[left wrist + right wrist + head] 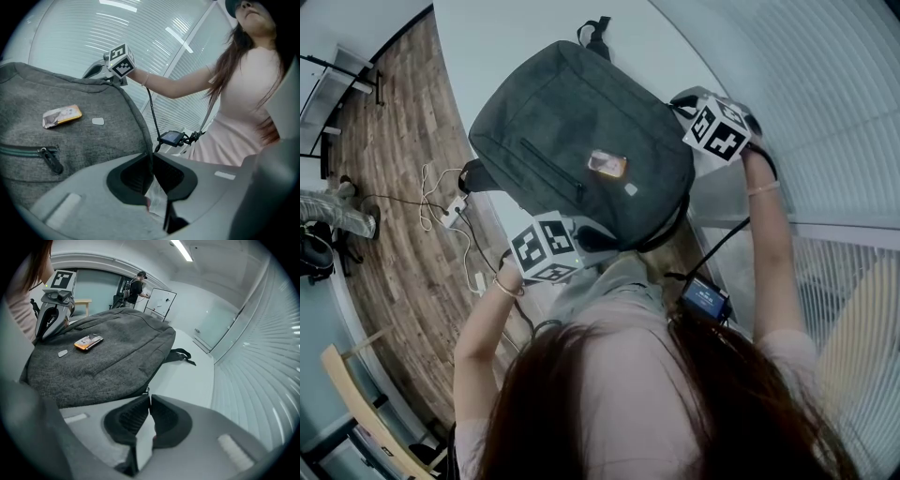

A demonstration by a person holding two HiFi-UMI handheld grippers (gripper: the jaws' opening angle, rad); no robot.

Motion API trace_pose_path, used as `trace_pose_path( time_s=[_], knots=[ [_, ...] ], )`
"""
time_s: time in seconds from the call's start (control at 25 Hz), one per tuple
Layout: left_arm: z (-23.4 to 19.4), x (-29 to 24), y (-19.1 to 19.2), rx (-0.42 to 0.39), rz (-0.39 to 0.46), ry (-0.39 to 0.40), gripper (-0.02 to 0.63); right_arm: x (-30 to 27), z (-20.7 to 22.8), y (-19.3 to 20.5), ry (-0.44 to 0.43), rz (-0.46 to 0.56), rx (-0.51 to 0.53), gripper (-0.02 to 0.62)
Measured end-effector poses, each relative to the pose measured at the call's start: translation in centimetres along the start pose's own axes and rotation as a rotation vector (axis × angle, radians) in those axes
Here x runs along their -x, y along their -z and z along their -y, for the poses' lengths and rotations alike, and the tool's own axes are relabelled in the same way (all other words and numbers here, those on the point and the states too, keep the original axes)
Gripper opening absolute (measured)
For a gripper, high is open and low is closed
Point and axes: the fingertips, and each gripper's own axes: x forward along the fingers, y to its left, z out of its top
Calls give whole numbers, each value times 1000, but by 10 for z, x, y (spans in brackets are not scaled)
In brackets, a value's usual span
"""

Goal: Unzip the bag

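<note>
As it lies, grey bag (pixel 562 131), orange label (pixel 607 164)

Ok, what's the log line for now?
left tool: shut on bag edge | right tool: shut on bag edge | front pocket zip: closed

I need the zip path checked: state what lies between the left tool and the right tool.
The head view shows the grey bag spanning from left tool to right tool, with an orange label and small pale tag on it.
</note>
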Motion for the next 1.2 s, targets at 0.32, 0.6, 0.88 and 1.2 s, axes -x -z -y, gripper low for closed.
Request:
trace_pose_path(
  time_s=[0.32, 0.6, 0.88, 1.2],
  knots=[
    [1, 4, -2, 54, -10, 17, 48, -3, 5, -18, -37, -36, 75, 18],
    [0, 1, 1, 90, -42, 39, 44, -15, 6, -25, -57, -47, 105, 18],
    [2, -2, -5, 106, -41, 40, 43, -18, 14, -33, -60, -42, 131, 20],
    [3, -11, -5, 107, -51, 39, 40, -28, 15, -35, -63, -46, 171, 23]
  ],
)
